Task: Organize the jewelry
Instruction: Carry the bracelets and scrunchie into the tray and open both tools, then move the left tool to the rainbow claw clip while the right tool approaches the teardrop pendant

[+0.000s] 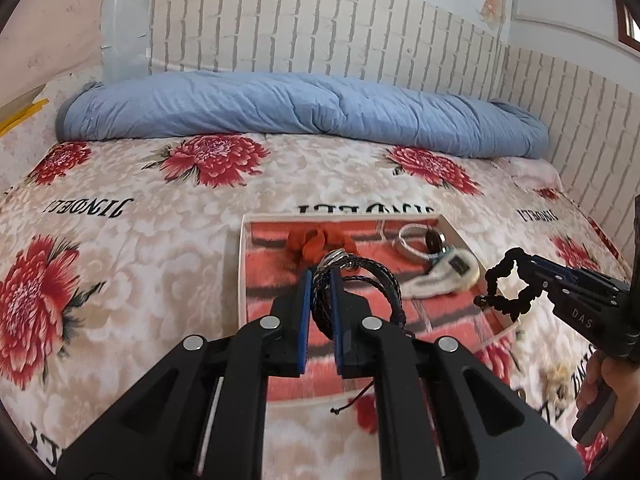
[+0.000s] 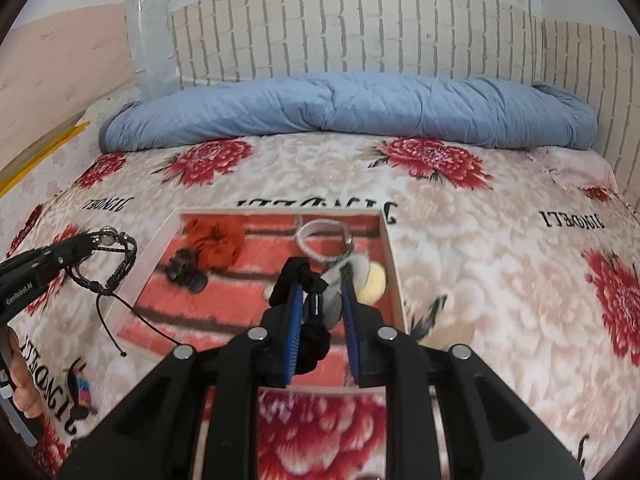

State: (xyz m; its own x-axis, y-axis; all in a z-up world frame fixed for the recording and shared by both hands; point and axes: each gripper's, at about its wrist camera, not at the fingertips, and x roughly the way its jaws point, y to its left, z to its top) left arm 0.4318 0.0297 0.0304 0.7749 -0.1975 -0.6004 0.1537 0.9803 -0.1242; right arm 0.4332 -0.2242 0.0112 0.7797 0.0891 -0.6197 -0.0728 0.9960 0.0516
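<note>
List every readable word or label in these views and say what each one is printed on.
"JINGELI": printed repeatedly, upside down, on the floral bedspread.
"DAS": on the right gripper body, rest cut off.
"GenRobot.AI": on the left gripper body.
The small tag in the tray: too small to read.

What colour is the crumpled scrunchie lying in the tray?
The scrunchie is rust orange-red, clearest in the right wrist view.

Bed (image 1: pixel 168 216) w/ cream spread, red flowers & black lettering. A rolled blue quilt (image 1: pixel 304 108) lies along the far edge by the wall. A shallow white tray (image 1: pixel 241 264) w/ red brick-print lining sits mid-bed, near side.
</note>
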